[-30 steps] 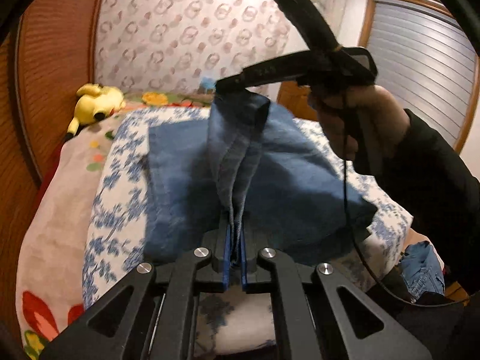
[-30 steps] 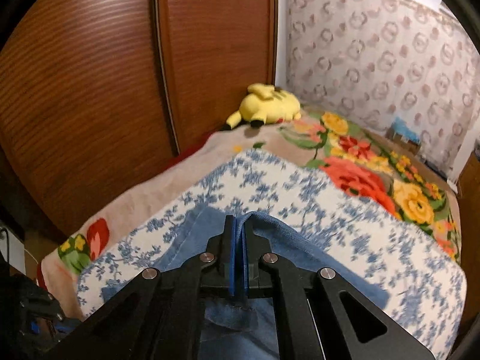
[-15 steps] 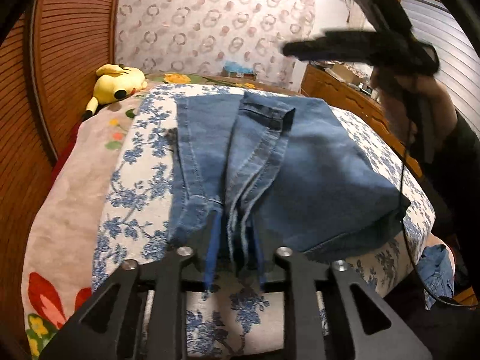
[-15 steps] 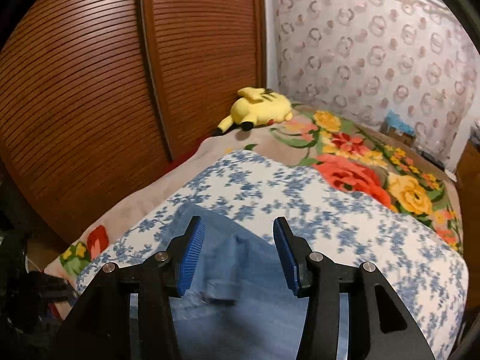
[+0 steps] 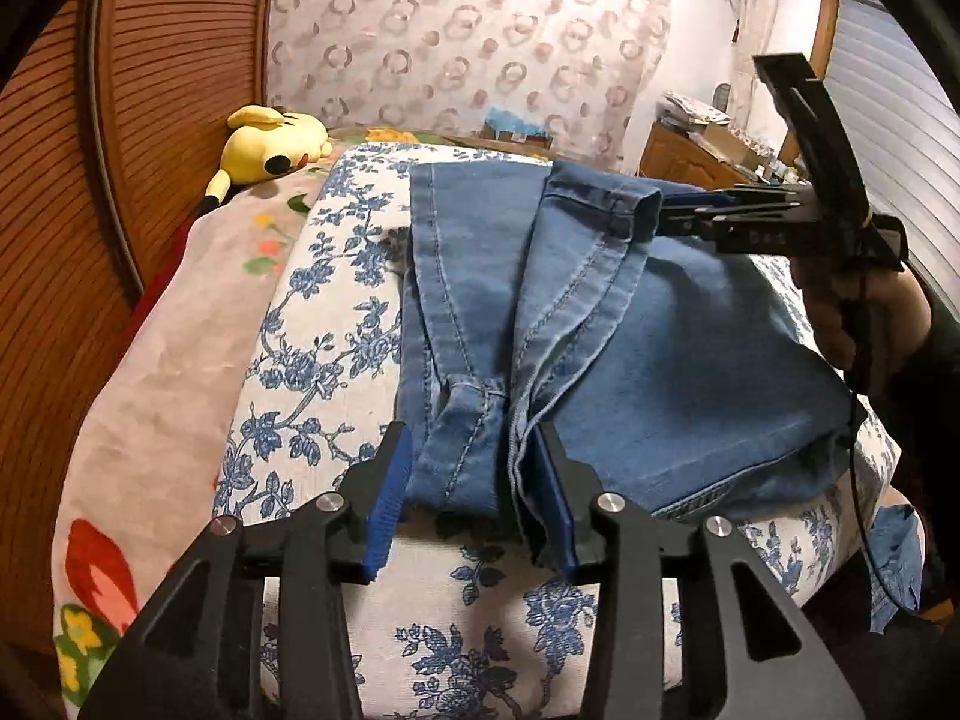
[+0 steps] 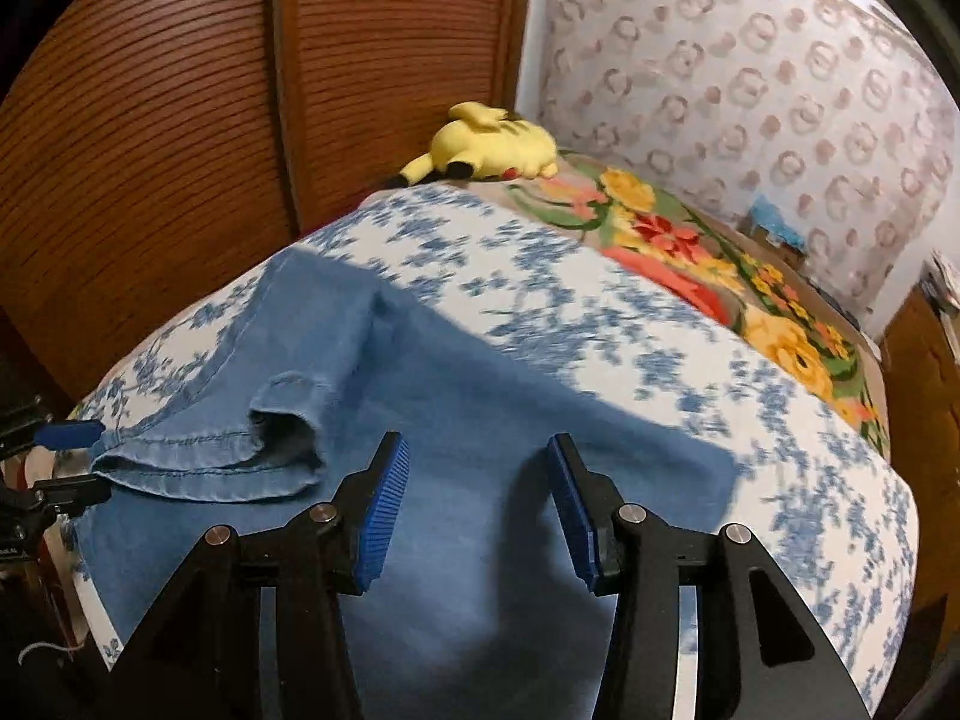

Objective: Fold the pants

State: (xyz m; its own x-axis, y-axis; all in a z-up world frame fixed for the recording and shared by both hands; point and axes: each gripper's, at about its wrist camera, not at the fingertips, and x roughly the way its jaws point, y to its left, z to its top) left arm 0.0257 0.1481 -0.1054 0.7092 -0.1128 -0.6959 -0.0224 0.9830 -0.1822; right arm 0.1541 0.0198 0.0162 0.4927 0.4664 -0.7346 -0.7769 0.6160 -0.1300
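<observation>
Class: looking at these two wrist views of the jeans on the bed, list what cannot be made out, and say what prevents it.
- Blue denim jeans, left wrist view: waistband hidden beneath folded-over legs.
- White-and-blue floral bedspread, right wrist view: print smeared by motion blur.
- Clutter on the brown wooden dresser, left wrist view: too small to identify.

**Jaws spread at the jeans' hem**

The left gripper [image 5: 474, 498] stands wide apart astride the bunched hems of the blue jeans [image 5: 660, 360] on the floral quilt [image 5: 312, 360]. Ahead to the right, the right gripper [image 5: 678, 213] touches a folded cuff.
</observation>
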